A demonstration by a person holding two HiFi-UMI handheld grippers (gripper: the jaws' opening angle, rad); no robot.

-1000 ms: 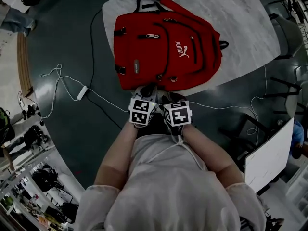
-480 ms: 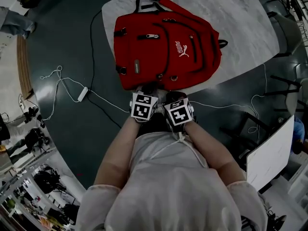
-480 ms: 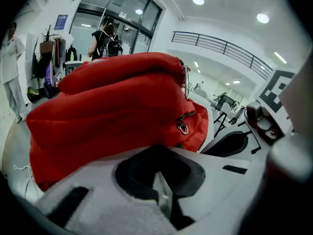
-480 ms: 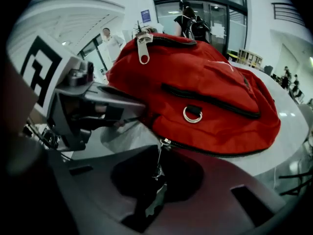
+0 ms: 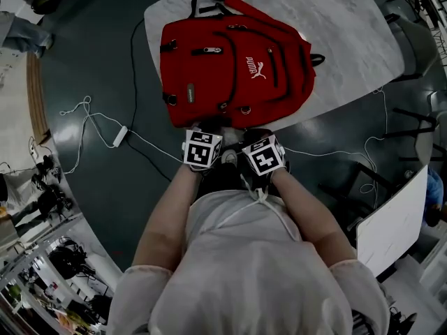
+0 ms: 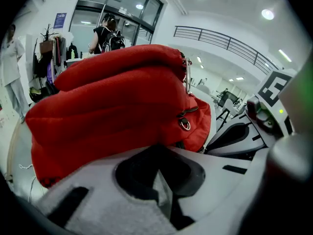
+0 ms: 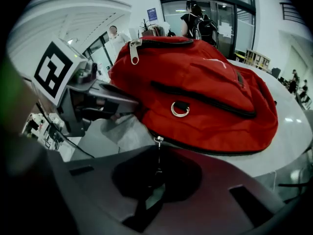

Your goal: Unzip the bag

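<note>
A red backpack [image 5: 234, 72] lies flat on a round marble table [image 5: 349, 26], its bottom end towards me. Both grippers sit side by side at that near edge. My left gripper [image 5: 202, 125] has its jaws together in the left gripper view [image 6: 164, 180], with the bag's red fabric [image 6: 122, 102] running down into them. My right gripper [image 5: 248, 132] is closing tight; in the right gripper view a thin metal zipper pull [image 7: 157, 148] hangs from the bag's lower black zipper into its jaws [image 7: 155, 180]. The pads themselves are hidden.
A second zipper pull [image 7: 133, 50] stands at the bag's top, and a metal D-ring [image 7: 180, 109] is on its front. White and black cables [image 5: 119, 132] trail over the dark floor to the left. A chair [image 5: 419, 47] stands right of the table. People stand in the background.
Both grippers have edged forward to the bag's near edge. The right gripper's marker cube has turned slightly. The bag sits a little higher and further left in the head view.
</note>
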